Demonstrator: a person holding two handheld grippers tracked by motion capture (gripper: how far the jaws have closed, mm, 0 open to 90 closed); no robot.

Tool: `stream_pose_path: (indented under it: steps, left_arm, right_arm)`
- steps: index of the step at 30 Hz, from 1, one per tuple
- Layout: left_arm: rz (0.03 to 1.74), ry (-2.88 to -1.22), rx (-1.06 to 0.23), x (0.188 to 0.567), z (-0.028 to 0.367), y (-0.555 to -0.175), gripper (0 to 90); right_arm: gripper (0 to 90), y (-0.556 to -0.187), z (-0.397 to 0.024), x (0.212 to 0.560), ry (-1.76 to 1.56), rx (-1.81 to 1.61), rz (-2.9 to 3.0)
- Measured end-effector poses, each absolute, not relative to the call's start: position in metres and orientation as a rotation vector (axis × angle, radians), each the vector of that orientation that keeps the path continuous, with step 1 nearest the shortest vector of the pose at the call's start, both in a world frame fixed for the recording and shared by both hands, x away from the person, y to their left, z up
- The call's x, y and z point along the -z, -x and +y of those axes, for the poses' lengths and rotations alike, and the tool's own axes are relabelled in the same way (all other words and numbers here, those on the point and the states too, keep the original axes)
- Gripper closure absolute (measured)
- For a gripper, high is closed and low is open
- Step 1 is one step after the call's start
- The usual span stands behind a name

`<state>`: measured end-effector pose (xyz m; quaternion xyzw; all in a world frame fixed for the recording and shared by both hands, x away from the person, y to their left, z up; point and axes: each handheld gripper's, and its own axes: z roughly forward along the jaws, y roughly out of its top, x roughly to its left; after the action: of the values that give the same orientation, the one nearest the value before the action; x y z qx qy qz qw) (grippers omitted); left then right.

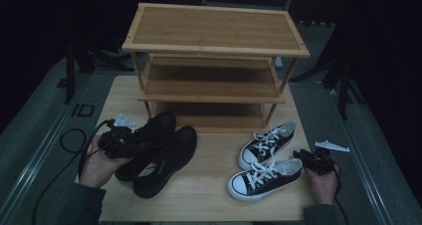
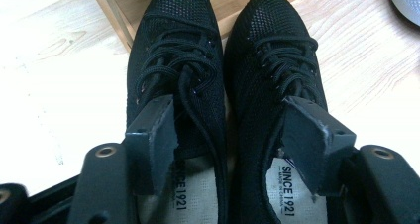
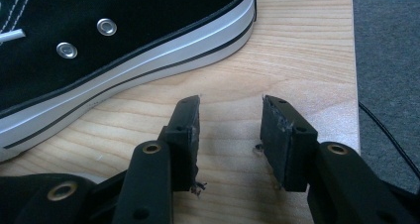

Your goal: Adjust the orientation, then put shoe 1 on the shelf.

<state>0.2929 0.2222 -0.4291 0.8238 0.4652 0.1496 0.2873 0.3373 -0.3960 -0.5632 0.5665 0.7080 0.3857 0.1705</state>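
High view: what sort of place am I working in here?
Probably a dark lab or studio set up for recording rather than a home: a small wooden table holds a bamboo shoe rack and two pairs of shoes, with grey carpet and black stand legs around it.

High view dim and murky, gripper views bright, tabletop glare
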Motion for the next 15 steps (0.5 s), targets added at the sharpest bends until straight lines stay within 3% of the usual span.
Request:
stream_pose_path:
  steps: [15]
  left_arm:
    - [1.225, -2.215, -0.372, 0.4327, 0.2197, -0.2926, 40.6]
  right_arm:
    - [58.8, -0.3373, -0.3960, 0.5632, -1.610, -1.096, 2.011]
